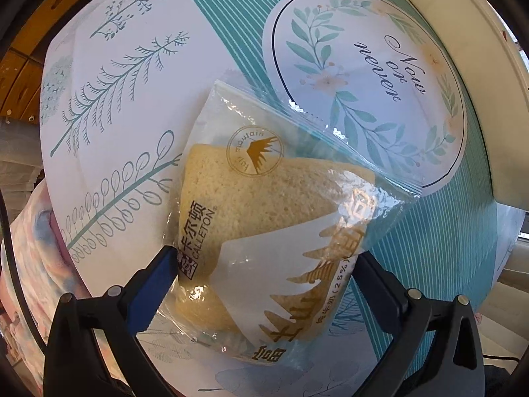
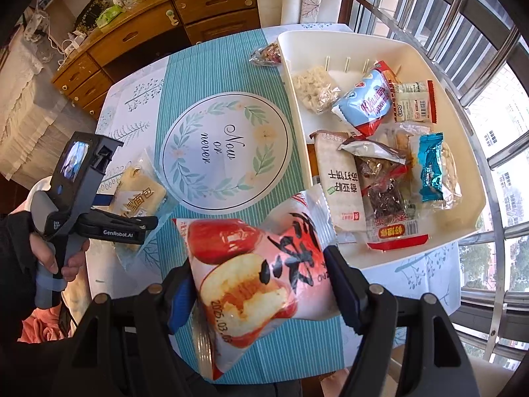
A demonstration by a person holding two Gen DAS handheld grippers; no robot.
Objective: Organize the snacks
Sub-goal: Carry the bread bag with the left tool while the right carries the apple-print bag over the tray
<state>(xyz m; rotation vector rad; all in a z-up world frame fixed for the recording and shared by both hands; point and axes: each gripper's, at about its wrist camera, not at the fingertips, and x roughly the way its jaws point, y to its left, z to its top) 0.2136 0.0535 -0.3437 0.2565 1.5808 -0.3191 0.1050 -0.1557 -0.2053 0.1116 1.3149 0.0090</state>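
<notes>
A clear bread packet with a brown slice inside lies on the teal and white tablecloth. My left gripper points down over it with a pad against each long side. The right wrist view shows the same bread packet under the left gripper, near the table's left edge. My right gripper is shut on a pink and white packet printed with a red date and a sliced cake. It hangs above the table just left of the white tray.
The tray holds several wrapped snacks, among them a blue and red pouch and a white cracker pack. One small snack bag lies on the cloth by the tray's far corner. A wooden dresser stands behind; window bars are at right.
</notes>
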